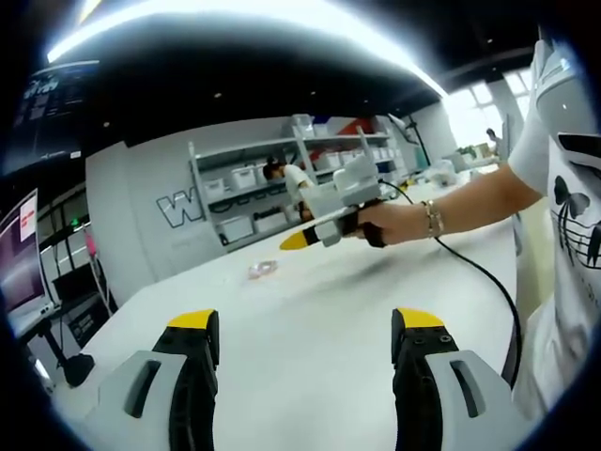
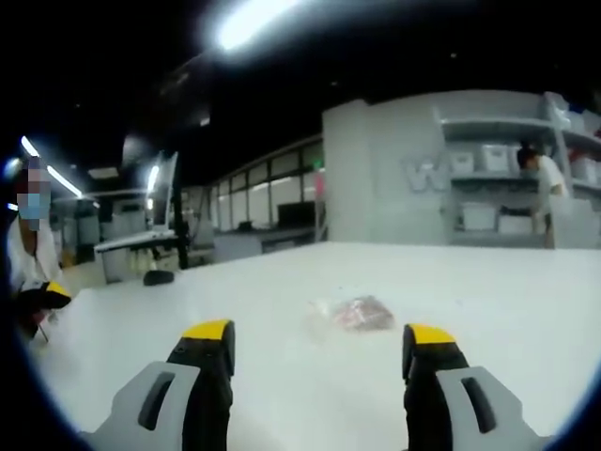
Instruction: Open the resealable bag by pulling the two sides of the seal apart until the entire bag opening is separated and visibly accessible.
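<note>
A small clear resealable bag (image 2: 355, 313) with reddish contents lies flat on the white table (image 2: 282, 376), a short way beyond my right gripper (image 2: 319, 334). That gripper's yellow-tipped jaws stand wide apart with nothing between them. In the left gripper view the bag (image 1: 263, 271) is a small far-off patch on the table. My left gripper (image 1: 305, 324) is open over bare tabletop, well short of the bag. The right gripper (image 1: 294, 241) comes in from the right, held in a hand (image 1: 390, 224) above the table near the bag.
Grey shelves with white bins (image 1: 282, 178) line the back wall, and a person (image 2: 543, 178) stands there. A black cable (image 1: 488, 282) trails from the right gripper. A small dark object (image 2: 158, 277) lies at the table's far left edge. A monitor (image 1: 23, 254) stands at the left.
</note>
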`<state>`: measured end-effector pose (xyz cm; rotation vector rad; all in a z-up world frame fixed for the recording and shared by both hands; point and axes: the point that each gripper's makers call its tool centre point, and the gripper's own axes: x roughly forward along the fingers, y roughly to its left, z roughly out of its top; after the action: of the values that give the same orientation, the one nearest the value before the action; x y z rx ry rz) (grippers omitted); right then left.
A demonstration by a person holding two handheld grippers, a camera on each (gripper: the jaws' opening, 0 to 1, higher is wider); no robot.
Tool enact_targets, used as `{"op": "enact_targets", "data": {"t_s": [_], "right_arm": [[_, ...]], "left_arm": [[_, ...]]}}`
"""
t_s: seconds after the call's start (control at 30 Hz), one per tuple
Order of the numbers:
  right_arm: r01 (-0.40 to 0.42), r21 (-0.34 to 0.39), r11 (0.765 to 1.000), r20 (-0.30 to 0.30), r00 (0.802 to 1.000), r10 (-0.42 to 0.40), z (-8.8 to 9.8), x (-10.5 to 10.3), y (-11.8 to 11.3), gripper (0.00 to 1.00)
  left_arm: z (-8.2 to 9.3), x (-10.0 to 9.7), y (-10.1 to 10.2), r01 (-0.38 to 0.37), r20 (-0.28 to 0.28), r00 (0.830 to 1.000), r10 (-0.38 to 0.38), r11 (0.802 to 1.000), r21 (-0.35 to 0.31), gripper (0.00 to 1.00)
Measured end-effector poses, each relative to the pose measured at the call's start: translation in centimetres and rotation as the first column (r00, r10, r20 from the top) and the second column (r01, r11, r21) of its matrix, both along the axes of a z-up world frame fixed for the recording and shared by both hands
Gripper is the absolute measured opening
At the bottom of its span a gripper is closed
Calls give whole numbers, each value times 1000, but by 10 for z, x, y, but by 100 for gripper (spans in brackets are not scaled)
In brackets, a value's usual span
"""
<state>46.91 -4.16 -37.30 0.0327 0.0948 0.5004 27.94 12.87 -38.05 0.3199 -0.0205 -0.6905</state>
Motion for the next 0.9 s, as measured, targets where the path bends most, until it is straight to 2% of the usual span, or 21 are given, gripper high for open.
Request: {"op": "enact_targets", "data": {"t_s": [0.7, 0.9], "right_arm": [[1, 35, 999, 25, 1000, -2, 10, -16, -14, 72], [13, 46, 999, 18, 1000, -14, 7, -17, -21, 72]], "left_arm": [[2, -2, -8, 12, 6, 1000, -12, 1000, 10, 74], [4, -3, -10, 19, 9, 1000, -20, 1000, 17, 74]]}}
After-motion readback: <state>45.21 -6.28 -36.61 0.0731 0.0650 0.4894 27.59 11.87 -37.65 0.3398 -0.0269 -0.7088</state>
